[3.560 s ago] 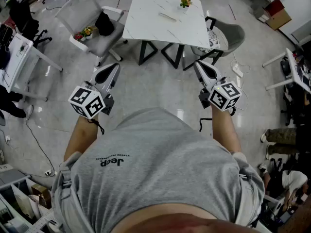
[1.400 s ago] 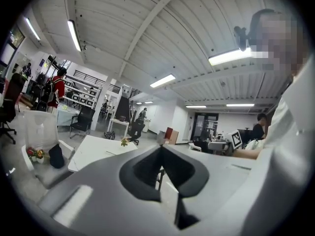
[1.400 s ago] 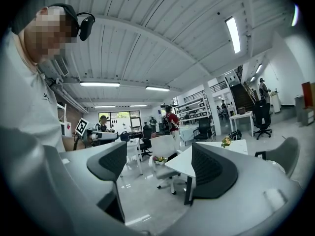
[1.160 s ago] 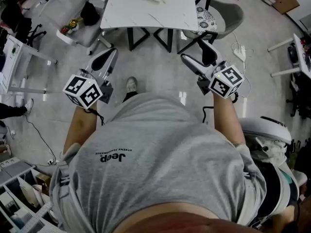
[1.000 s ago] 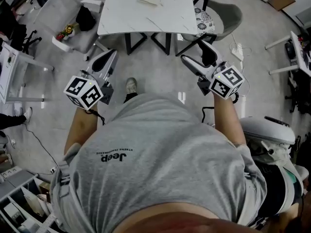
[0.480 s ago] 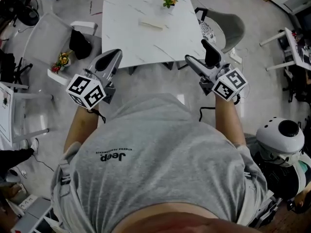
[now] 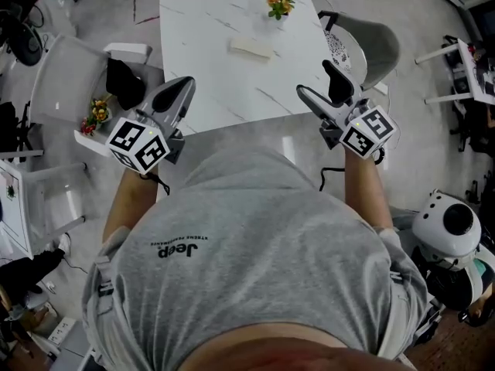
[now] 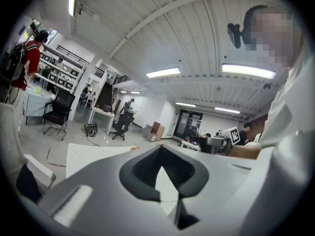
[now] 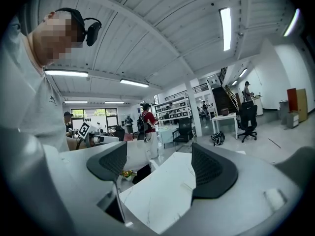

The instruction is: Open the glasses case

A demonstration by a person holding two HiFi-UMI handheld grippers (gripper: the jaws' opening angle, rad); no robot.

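Observation:
The glasses case (image 7: 251, 48), a pale oblong, lies shut on the white marble table (image 7: 216, 83) in the head view, near a small flower pot (image 7: 280, 5). My left gripper (image 7: 184, 86) is held in the air over the table's near edge, shut, with nothing between its fingers; its own view shows the tips touching (image 8: 160, 161) above the table (image 8: 93, 154). My right gripper (image 7: 323, 83) hovers open and empty by the near right corner. Its dark pads (image 9: 212, 171) stand well apart over the tabletop (image 9: 162, 191). Both grippers are far short of the case.
A grey chair (image 7: 66, 68) left of the table carries a black object (image 7: 124, 79) and flowers (image 7: 98, 110). Another grey chair (image 7: 371, 45) stands at the table's right. A white round-headed machine (image 7: 452, 226) is at my right. People and desks fill the room behind.
The table has come much closer, from far ahead to just under the grippers, as the person walked up. Both grippers kept their pose: left shut, right open.

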